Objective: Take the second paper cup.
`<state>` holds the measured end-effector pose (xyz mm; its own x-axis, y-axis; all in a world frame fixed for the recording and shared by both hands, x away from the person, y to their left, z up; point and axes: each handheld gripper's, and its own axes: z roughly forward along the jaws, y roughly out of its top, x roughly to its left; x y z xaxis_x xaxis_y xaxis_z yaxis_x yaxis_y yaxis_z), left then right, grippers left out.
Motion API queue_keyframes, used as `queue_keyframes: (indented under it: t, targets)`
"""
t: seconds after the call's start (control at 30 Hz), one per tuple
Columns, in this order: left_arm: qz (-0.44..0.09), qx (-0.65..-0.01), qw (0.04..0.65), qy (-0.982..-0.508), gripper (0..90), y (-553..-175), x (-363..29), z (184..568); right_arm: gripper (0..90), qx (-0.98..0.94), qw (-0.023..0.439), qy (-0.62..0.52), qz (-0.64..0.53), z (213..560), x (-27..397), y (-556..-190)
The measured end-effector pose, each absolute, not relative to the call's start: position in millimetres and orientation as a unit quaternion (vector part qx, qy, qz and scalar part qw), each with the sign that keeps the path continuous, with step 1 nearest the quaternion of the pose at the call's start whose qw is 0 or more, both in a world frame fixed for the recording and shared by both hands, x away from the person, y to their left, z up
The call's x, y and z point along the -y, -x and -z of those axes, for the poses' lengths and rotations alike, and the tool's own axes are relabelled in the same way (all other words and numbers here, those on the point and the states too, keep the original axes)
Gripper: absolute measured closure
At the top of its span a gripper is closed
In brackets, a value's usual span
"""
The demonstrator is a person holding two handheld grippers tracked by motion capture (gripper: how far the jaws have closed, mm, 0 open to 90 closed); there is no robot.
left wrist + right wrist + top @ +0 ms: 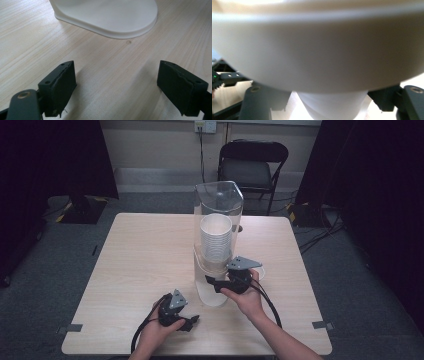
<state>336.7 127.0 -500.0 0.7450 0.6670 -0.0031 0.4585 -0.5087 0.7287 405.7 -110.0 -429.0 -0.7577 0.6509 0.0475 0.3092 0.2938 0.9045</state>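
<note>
A pale wooden table (150,260) carries a tall clear cup dispenser (218,200) loaded with a stack of white paper cups (216,237). The right gripper (220,283) is clenched around the lowest cup (332,105) at the dispenser's base, not yet drawn free. The left gripper (189,322) rests nearby, released and empty.

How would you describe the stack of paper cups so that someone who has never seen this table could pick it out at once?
Start from the light wooden table and find the tall clear plastic dispenser standing near its middle. Inside that tube sits the stack of white paper cups, nested mouth up. Nothing else on the table is white and ribbed with stacked rims; the right tongs reach in just below it.
</note>
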Motion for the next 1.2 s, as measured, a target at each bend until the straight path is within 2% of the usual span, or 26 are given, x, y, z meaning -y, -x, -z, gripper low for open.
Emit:
queue_keyframes:
  t: [0.33, 0.8, 0.87, 0.9, 0.93, 1.03, 1.2]
  targets:
    - [-0.144, -0.325, 0.37, -0.858, 15.0, -337.0, -127.3, 499.8, 34.6, -0.776, 0.176, -0.302, -0.525, 438.6, 109.9, -402.9]
    - [-0.144, -0.326, 0.37, -0.858, 15.0, -336.7, -127.1, 499.8, 37.0, -0.778, 0.181, -0.288, -0.529, 441.3, 111.6, -404.0]
    - [-0.143, -0.325, 0.369, -0.859, 15.1, -336.9, -127.4, 499.7, 37.6, -0.807, 0.159, -0.303, -0.482, 457.6, 115.4, -408.8]
    - [-0.143, -0.325, 0.37, -0.859, 15.2, -336.8, -127.6, 499.7, 37.2, -0.826, 0.142, -0.323, -0.44, 486.9, 123.8, -409.8]
    - [-0.141, -0.327, 0.37, -0.858, 15.4, -336.5, -127.6, 499.9, 36.9, -0.8, 0.14, -0.342, -0.473, 494.4, 132.2, -405.9]
    - [-0.137, -0.323, 0.376, -0.858, 15.3, -337.4, -128.2, 500.6, 35.8, -0.805, 0.154, -0.313, -0.481, 482.6, 134.1, -393.2]
    - [-0.138, -0.323, 0.374, -0.859, 15.3, -337.5, -128.3, 500.2, 34.7, -0.819, 0.144, -0.303, -0.466, 471.6, 144.4, -391.7]
